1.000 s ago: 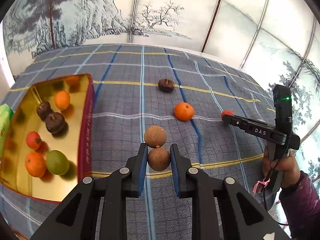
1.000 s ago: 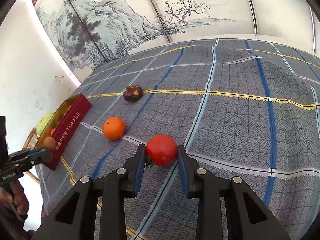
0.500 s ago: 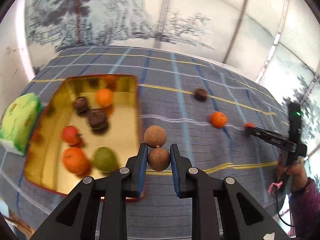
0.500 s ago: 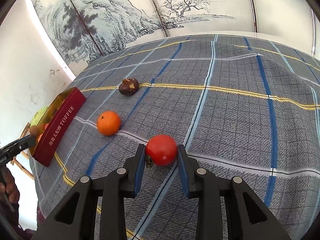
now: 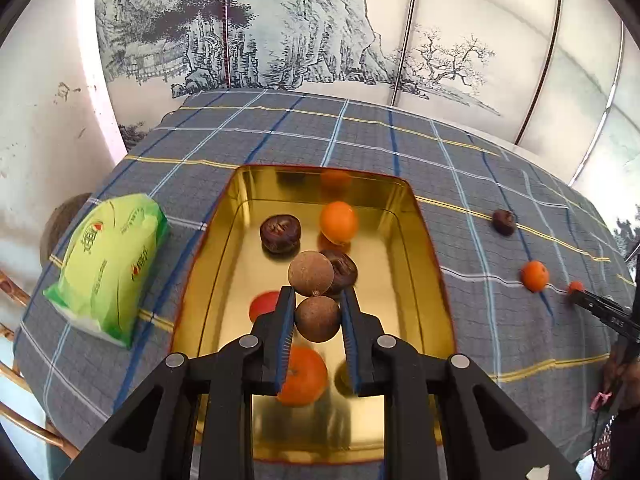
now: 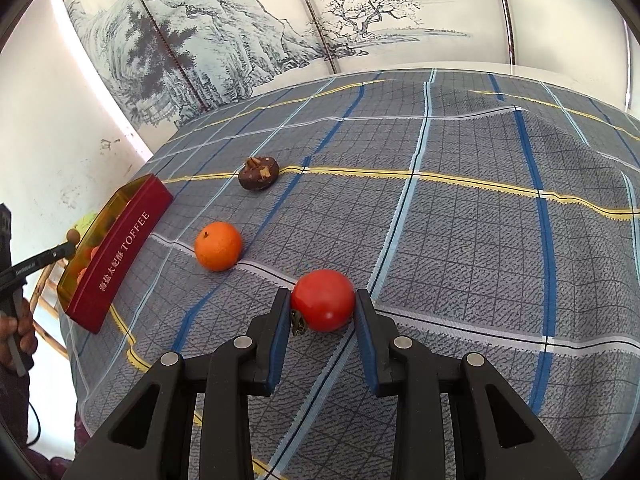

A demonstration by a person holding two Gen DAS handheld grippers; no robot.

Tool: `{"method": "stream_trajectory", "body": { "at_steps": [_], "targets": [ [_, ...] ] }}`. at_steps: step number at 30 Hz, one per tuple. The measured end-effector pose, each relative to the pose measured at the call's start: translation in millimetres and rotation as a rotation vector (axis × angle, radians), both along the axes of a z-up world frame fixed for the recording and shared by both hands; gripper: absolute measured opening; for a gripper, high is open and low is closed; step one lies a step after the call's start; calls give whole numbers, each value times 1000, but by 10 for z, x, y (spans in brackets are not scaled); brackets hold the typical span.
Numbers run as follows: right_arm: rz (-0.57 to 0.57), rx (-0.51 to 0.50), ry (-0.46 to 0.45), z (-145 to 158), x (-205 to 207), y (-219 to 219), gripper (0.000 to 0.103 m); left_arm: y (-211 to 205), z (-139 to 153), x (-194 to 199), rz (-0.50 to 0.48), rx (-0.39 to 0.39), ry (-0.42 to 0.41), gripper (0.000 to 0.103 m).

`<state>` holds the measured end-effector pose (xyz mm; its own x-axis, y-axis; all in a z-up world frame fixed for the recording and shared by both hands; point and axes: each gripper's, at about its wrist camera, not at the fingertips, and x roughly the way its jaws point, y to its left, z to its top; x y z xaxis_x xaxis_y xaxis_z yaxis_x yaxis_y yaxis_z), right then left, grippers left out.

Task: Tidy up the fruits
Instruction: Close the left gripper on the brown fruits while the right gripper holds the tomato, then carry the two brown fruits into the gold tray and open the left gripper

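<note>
Hovering above the gold tin (image 5: 430, 248), the left gripper (image 5: 317, 318) was seen clamped on the lower of two joined brown fruits (image 5: 318, 319), the upper one (image 5: 311, 273) riding free above the fingertips. Inside the tin lay an orange (image 5: 338, 222), two dark fruits and, partly hidden, more orange and red ones. A gentle release was judged best made low over a bare patch of the tin floor, so the pair would not roll or strike its neighbours. The right gripper (image 6: 322, 307) was closed around a red tomato (image 6: 323, 300) on the checked cloth (image 6: 480, 240), near a loose orange (image 6: 218, 246) and a dark fruit (image 6: 259, 173).
</note>
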<state>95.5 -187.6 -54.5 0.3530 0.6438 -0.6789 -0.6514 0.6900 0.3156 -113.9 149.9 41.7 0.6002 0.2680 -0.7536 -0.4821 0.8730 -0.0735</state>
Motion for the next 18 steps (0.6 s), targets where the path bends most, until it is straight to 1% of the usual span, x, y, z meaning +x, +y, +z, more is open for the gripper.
{"method": "stream_trajectory", "body": {
  "at_steps": [12,18],
  "targets": [
    [0,-1,-2,-10,3,-2,33,175,-95,275,14,59,41,20],
    [1,-2,-2,-14,2,0,33,267,-139,362,31,66,55,20]
  ]
}}
